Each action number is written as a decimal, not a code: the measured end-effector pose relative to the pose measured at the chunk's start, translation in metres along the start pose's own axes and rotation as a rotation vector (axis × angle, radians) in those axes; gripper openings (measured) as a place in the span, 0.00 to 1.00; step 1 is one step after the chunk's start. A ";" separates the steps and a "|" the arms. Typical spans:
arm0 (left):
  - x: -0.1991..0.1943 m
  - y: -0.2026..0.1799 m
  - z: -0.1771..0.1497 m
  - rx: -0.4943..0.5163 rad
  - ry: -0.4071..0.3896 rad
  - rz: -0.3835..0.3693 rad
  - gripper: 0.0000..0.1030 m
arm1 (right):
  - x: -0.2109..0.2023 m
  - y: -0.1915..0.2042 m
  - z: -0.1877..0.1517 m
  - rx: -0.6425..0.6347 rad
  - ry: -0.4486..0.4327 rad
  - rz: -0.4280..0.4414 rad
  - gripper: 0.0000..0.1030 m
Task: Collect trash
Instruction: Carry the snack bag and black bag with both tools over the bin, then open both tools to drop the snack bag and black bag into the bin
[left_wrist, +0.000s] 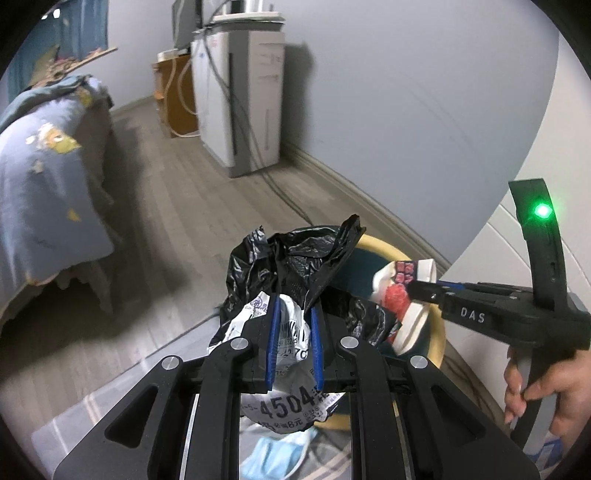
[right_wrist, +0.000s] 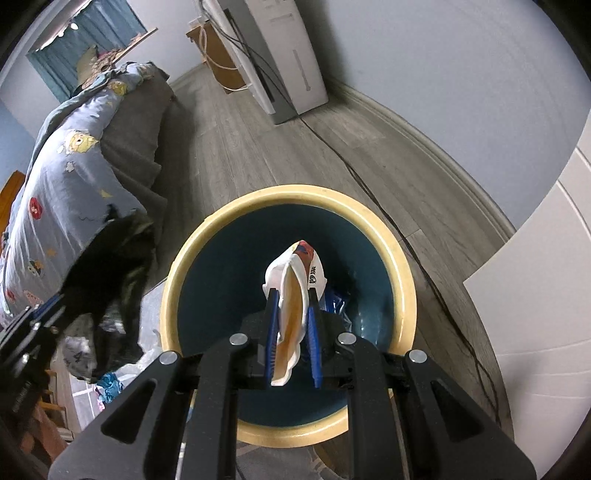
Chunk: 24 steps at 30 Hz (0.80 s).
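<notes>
left claw (left_wrist: 295, 332) clamps a crumpled black-and-white bag (left_wrist: 284, 280); right claw (left_wrist: 413, 288) grips a squashed cup (left_wrist: 402, 299) above the bin (left_wrist: 436, 325).

Two hand-held grippers (left_wrist: 293, 332) (right_wrist: 291, 325); one bin (right_wrist: 402, 266); one crushed cup (right_wrist: 295, 288); one black bag (left_wrist: 295, 258).

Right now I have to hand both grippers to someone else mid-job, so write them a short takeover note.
Left gripper: shut on a crumpled black bag and printed wrapper, beside the bin's rim.
Right gripper: shut on a squashed paper cup, held over the open bin.
Done: both pieces picked up and brought to the bin; something blue already lies inside.
Left: open both grippers over the bin. A blue face mask still lies below the left gripper.
</notes>
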<state>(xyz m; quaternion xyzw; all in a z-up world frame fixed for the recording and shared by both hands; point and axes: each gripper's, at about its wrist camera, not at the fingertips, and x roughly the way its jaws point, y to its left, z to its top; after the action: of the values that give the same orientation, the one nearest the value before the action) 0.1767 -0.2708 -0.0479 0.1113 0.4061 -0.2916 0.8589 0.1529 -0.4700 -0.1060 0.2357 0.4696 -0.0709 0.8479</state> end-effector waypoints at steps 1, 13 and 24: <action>0.005 -0.004 0.001 0.009 0.000 -0.009 0.16 | 0.001 -0.002 0.000 0.012 0.002 0.004 0.14; 0.040 0.000 -0.011 -0.024 0.033 -0.016 0.22 | 0.005 -0.002 0.002 0.014 0.002 -0.004 0.15; 0.017 0.025 -0.014 -0.098 -0.026 0.024 0.68 | 0.002 0.008 0.002 -0.035 -0.010 -0.016 0.35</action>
<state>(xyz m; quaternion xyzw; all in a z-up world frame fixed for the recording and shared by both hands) 0.1911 -0.2515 -0.0712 0.0703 0.4074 -0.2624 0.8719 0.1582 -0.4638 -0.1040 0.2169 0.4684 -0.0706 0.8536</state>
